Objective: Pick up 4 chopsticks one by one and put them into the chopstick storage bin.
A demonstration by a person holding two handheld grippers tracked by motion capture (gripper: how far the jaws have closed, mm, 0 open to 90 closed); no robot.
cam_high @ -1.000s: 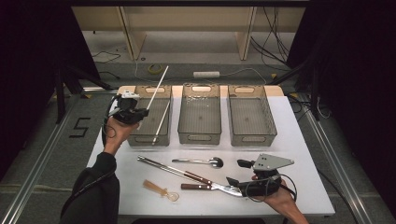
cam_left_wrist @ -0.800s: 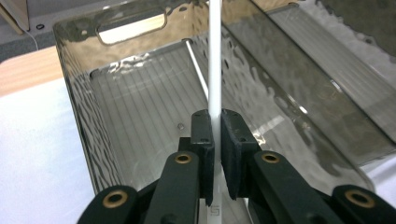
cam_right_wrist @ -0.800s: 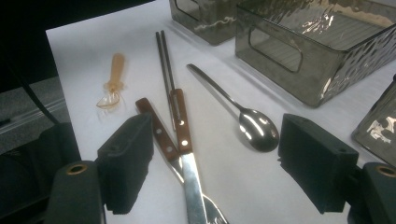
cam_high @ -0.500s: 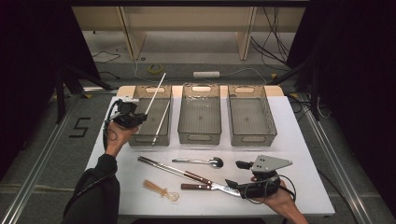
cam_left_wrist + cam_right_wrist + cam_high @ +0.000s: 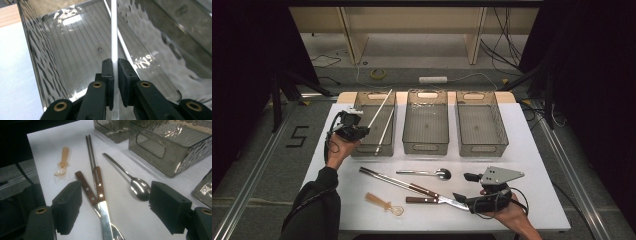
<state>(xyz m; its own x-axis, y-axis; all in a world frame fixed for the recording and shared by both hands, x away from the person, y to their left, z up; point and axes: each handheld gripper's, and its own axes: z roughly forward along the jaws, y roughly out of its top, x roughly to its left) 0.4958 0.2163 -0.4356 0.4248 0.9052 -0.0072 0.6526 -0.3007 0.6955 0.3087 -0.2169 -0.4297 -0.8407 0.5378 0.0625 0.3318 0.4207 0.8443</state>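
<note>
Left gripper [image 5: 113, 62]: clamped on a white chopstick [image 5: 114, 30], slanting over the left bin [image 5: 37, 62]. Right gripper [image 5: 117, 195]: spread wide, above the wooden-handled cutlery [image 5: 100, 187] on the table. Best to lower the far tip to the bin floor beside the other chopstick [image 5: 384, 132] lying there, level out, then ease open – no dropping from height, no clipping the rim.

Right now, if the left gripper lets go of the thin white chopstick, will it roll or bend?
The thin white chopstick looks straight and stiff, so bending seems unlikely. It appears smooth and slim, so it may slide down into the smoky transparent plastic bin beside the other chopstick.
</note>
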